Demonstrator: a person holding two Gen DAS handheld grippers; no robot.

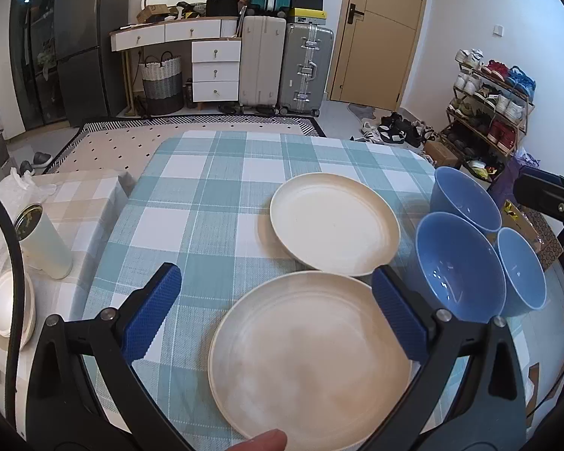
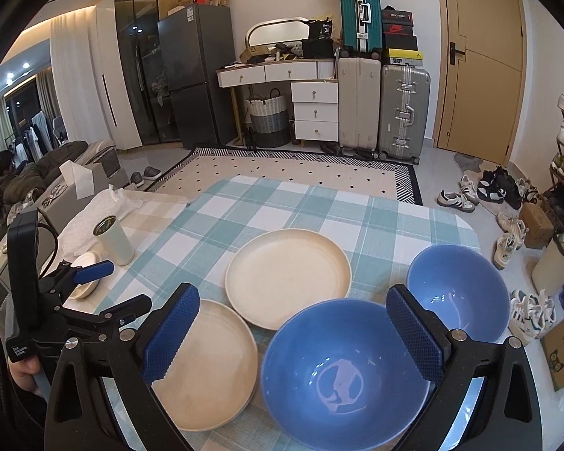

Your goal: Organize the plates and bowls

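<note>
Two cream plates lie on the checked tablecloth: a near plate and a far plate, almost touching. Right of them stand three blue bowls, one at the back, one in the middle and one at the right. My left gripper is open, hovering over the near plate's far rim. My right gripper is open above the big blue bowl, with a second bowl behind its right finger. The right wrist view also holds both plates, near and far.
A cream tumbler and a stack of small white dishes stand on the beige cloth at the left, beside crumpled tissue. The bowls sit close to the table's right edge. Suitcases, drawers and a shoe rack stand beyond the table.
</note>
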